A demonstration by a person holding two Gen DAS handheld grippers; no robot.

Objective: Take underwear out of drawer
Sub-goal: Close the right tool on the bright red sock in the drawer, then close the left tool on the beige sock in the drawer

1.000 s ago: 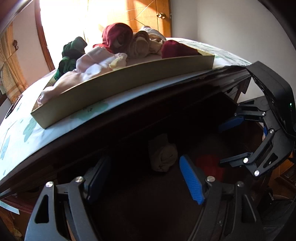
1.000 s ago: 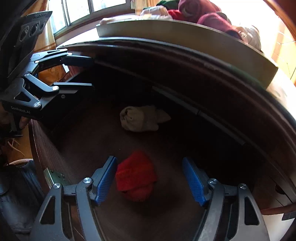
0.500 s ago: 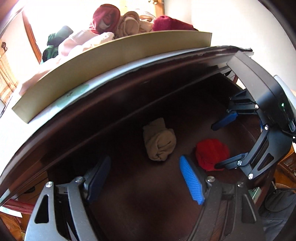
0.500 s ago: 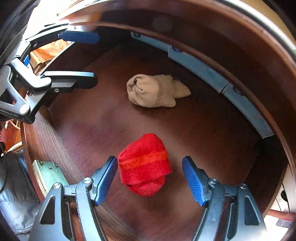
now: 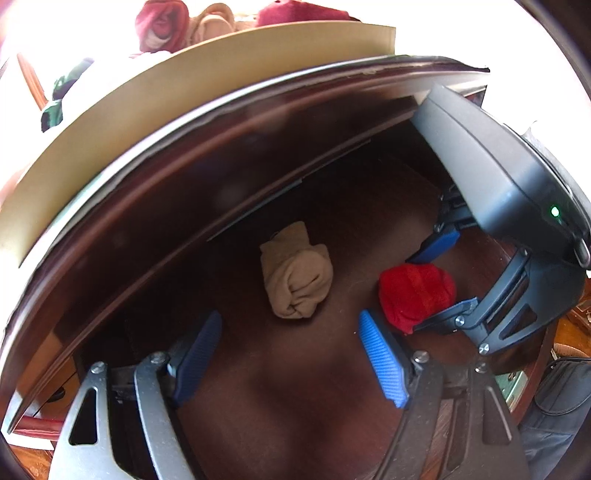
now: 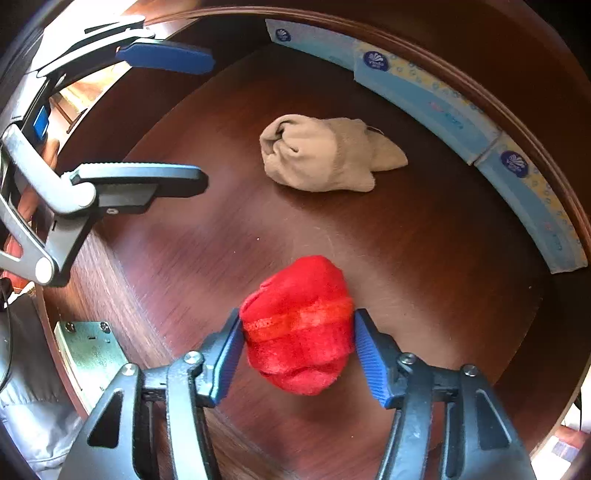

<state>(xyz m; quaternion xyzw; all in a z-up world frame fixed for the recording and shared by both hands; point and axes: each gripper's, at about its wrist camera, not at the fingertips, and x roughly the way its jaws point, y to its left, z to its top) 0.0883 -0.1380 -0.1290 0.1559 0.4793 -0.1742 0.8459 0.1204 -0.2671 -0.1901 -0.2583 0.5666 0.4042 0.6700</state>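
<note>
A red rolled underwear bundle (image 6: 299, 325) lies on the dark wooden drawer floor (image 6: 221, 229). My right gripper (image 6: 297, 328) has both blue pads against its sides and is shut on it; this shows in the left wrist view too (image 5: 417, 291). A beige rolled bundle (image 6: 317, 155) lies farther in, free; in the left wrist view (image 5: 295, 273) it sits ahead of my left gripper (image 5: 291, 347), which is open and empty above the floor.
Blue tissue packs (image 6: 443, 96) line the drawer's back wall. A metal lock plate (image 6: 88, 350) sits on the drawer front. Above the drawer, a cardboard tray (image 5: 147, 110) holds several rolled garments (image 5: 162, 26).
Both grippers have moved down into the drawer. My right gripper's jaws have closed from wide open onto the red bundle. The left gripper has neared the beige bundle and stays open.
</note>
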